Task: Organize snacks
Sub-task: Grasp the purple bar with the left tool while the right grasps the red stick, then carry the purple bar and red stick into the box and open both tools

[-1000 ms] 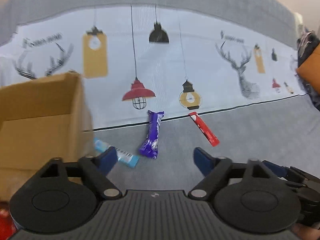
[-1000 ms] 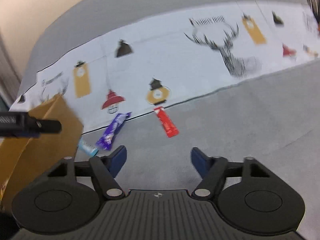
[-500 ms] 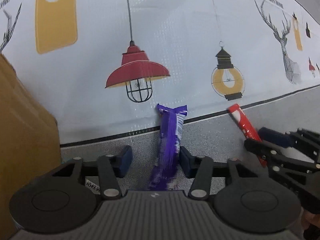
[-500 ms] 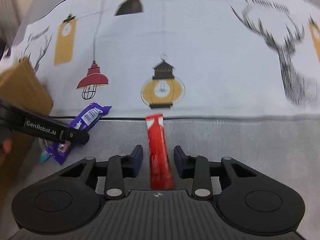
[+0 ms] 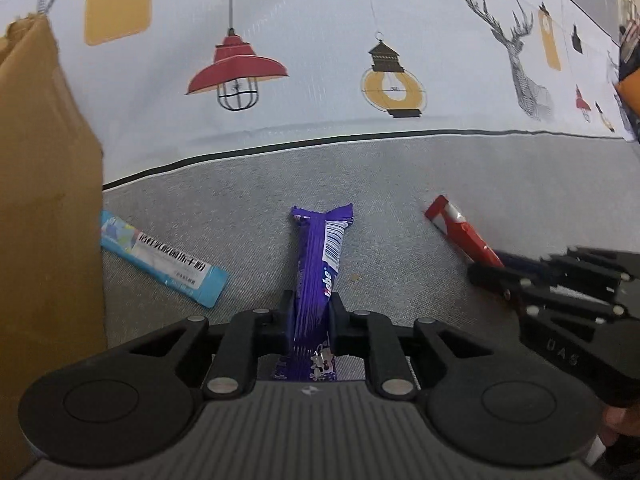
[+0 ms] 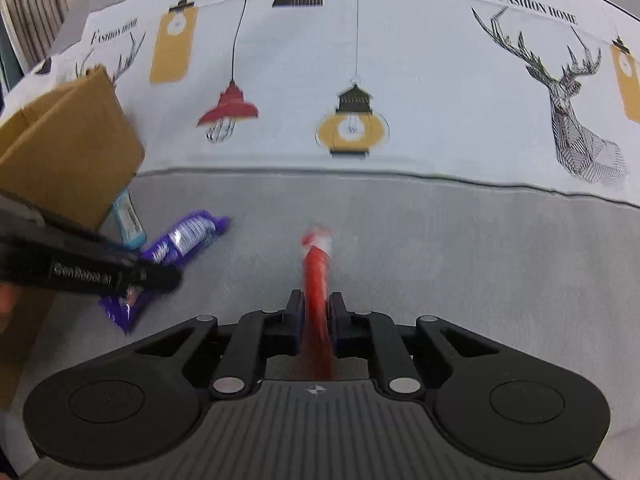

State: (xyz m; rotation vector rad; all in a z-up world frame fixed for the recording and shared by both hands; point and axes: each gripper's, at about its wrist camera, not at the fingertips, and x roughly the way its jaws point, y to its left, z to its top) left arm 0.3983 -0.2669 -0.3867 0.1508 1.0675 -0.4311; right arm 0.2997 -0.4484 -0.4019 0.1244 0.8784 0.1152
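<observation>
My left gripper (image 5: 313, 312) is shut on a purple snack bar (image 5: 318, 264), which sticks out forward between the fingers over the grey surface. My right gripper (image 6: 316, 312) is shut on a red snack stick (image 6: 316, 268), blurred in the right wrist view. A light blue snack pack (image 5: 160, 258) lies flat on the grey surface beside a brown cardboard box (image 5: 44, 208). The red stick (image 5: 464, 232) and the right gripper (image 5: 486, 268) show at the right of the left wrist view; the purple bar (image 6: 180, 242), blue pack (image 6: 128, 216) and box (image 6: 68, 148) show at the left of the right wrist view.
A white cloth printed with lamps and deer (image 5: 320, 60) covers the far half of the surface, with a black line along its edge. The left gripper's body (image 6: 88, 268) crosses the left of the right wrist view. An orange object (image 5: 630, 88) sits at the far right.
Both grippers closed from open onto their snacks, the left on the purple bar and the right on the red stick. Both have pulled back from the white cloth with them.
</observation>
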